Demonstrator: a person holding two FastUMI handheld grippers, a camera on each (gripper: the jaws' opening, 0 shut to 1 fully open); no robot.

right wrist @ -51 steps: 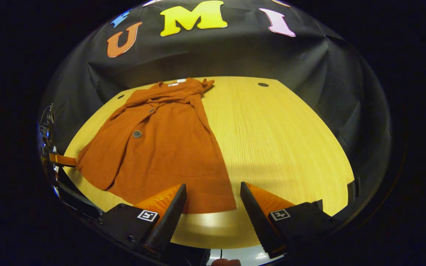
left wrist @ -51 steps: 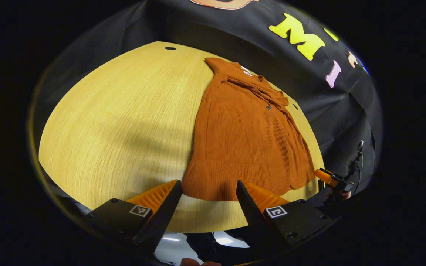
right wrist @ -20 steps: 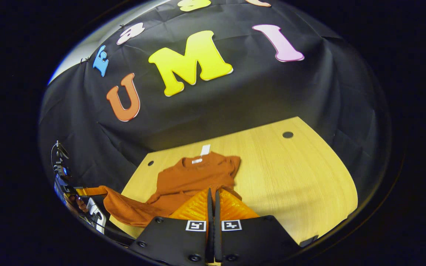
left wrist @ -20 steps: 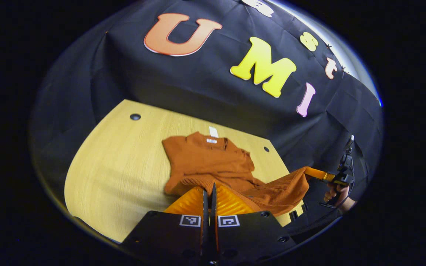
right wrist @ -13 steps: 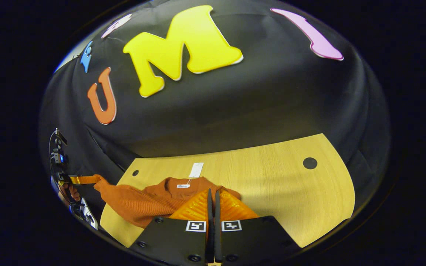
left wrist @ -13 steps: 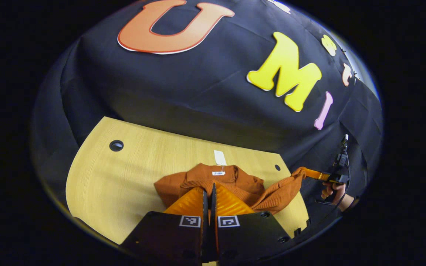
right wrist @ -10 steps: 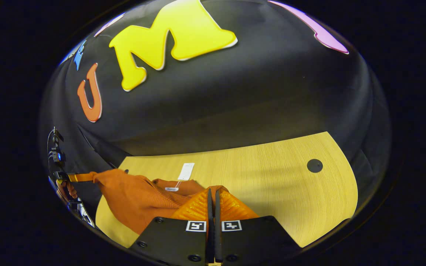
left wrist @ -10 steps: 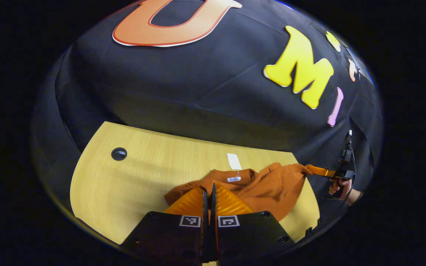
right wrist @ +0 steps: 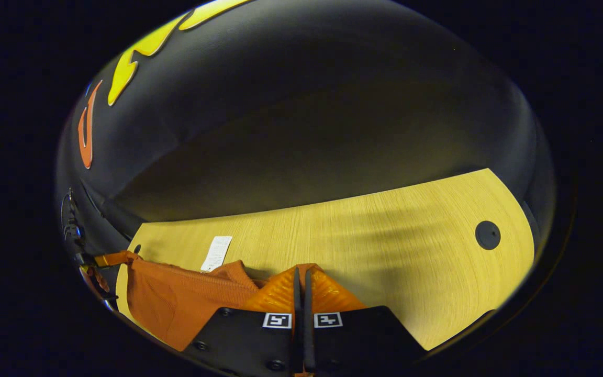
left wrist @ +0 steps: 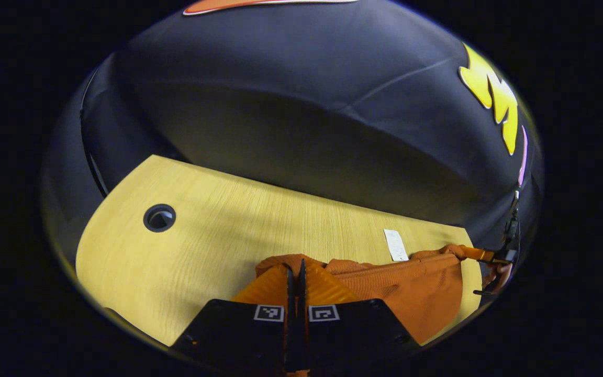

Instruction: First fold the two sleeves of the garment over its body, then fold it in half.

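Left tongs [left wrist: 295, 272] clamp garment [left wrist: 411, 283] — hem stretched over table [left wrist: 218, 225].

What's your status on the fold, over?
Left gripper and right gripper both shut on garment hem. Hem at collar end, white tag beyond. Table unobstructed.

— What is the garment [left wrist: 411, 283] made of?
— A ribbed knit cloth, matt, with a fine grain along the hem. A small paper tag [left wrist: 395, 245] lies by it, flat and smooth.

— And the table [right wrist: 385, 246]?
— Pale wood-look top with a fine straight grain, smooth, with a soft sheen under the light. A dark round grommet [right wrist: 488, 235] sits in it, plastic by the look.

— The booth wall [left wrist: 301, 104]?
— Matt cloth, creased in long folds.

— The right gripper [right wrist: 301, 277]?
— Ridged pads, and a matt, hard housing behind them.
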